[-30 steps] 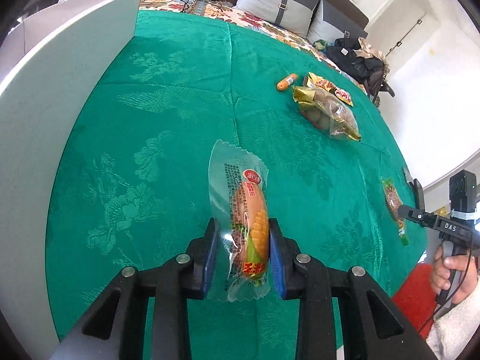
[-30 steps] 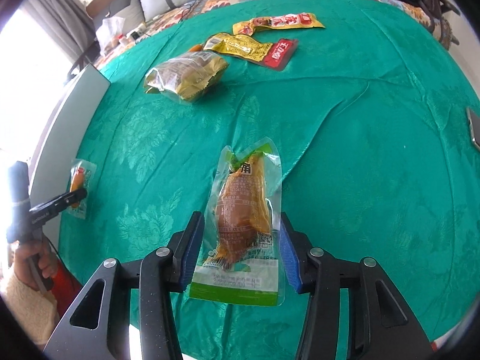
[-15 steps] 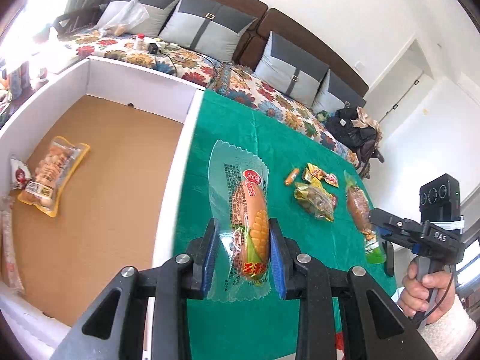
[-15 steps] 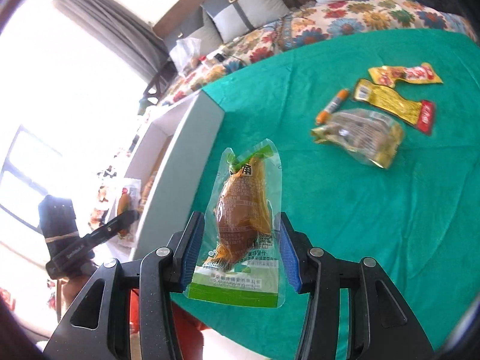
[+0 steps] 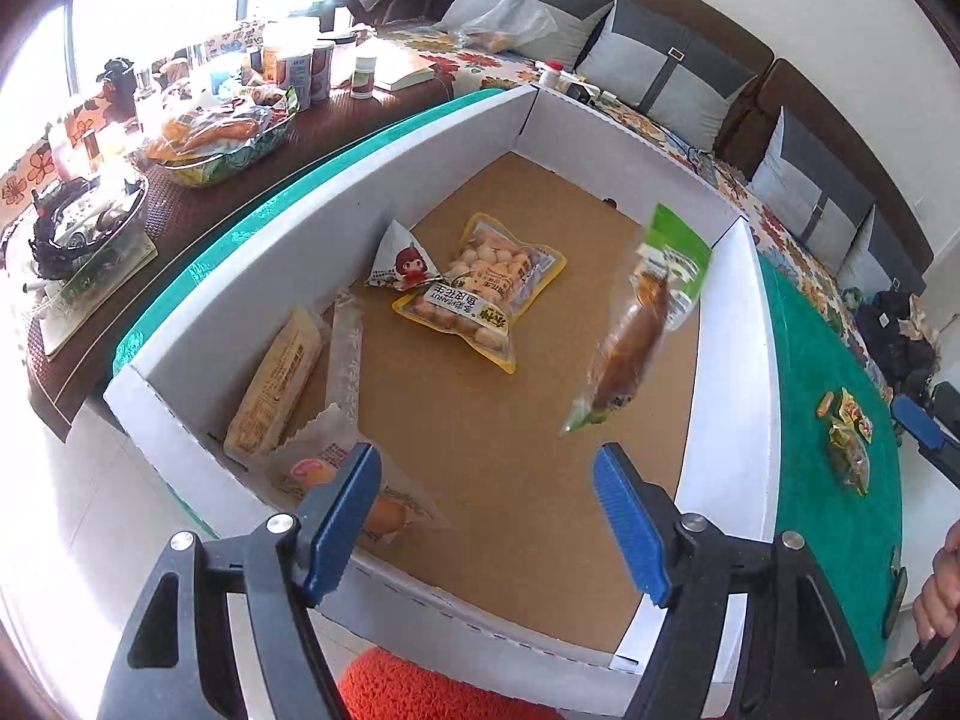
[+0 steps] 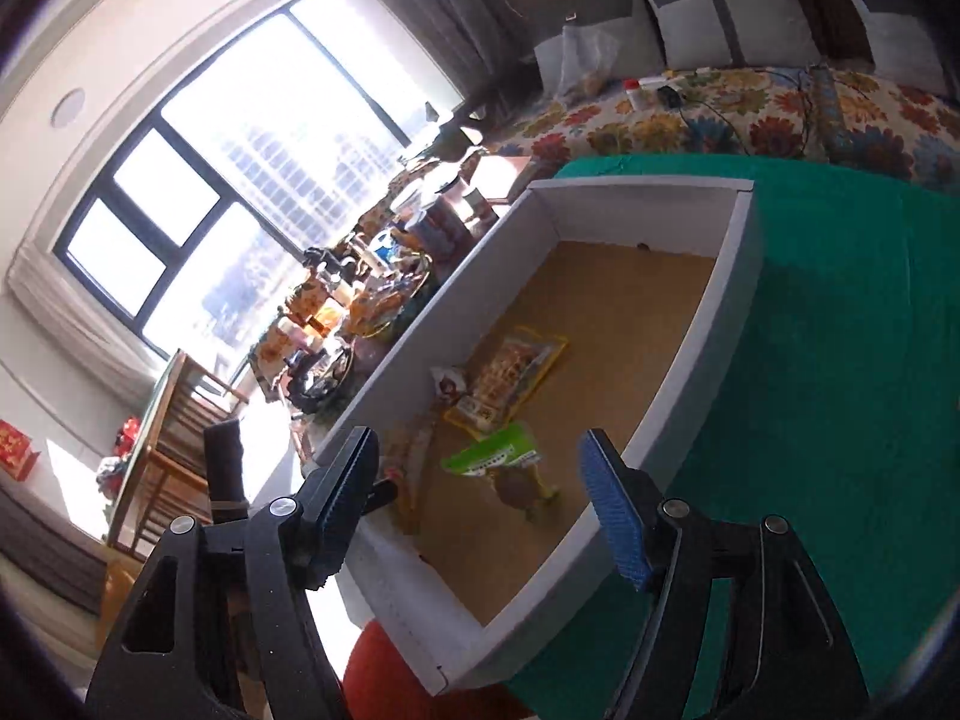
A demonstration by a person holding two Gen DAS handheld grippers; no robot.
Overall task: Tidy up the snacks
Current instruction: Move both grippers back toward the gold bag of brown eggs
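Both views look down into the white-walled cardboard box with the brown floor (image 5: pixel 729 360), which sits at the edge of the green-clothed bench (image 5: pixel 828 480). From the left wrist camera, the left hand-held gripper (image 5: pixel 486 516) stands wide open and empty over the near end of the box; just beyond and right of its tips a clear packet with a green header and a brown meat snack inside (image 5: pixel 630 342) appears to hang in the air above the box floor, its long axis running steeply from upper right to lower left. A clear-wrapped corn sausage packet (image 5: pixel 354 492) lies at the near left corner, partly behind the left finger, beside a tan biscuit pack (image 5: pixel 276 384); farther in lie a yellow-edged bag of peanuts (image 5: pixel 486 294) and a small triangular white sachet (image 5: pixel 402 261). Well off to the right, several small loose snack packets (image 5: pixel 846 444) lie on the cloth, the nearest work left, and they lie toward the right arm's side. From the right wrist camera, the right hand-held gripper (image 6: pixel 480 504) is likewise spread open and holds nothing; the green-headed packet (image 6: pixel 510 468) shows directly ahead between its fingers, low in the box (image 6: pixel 696 354), header toward the far end. My judgement is that the next reach turns rightward, away from the box, and the right arm is the nearer.
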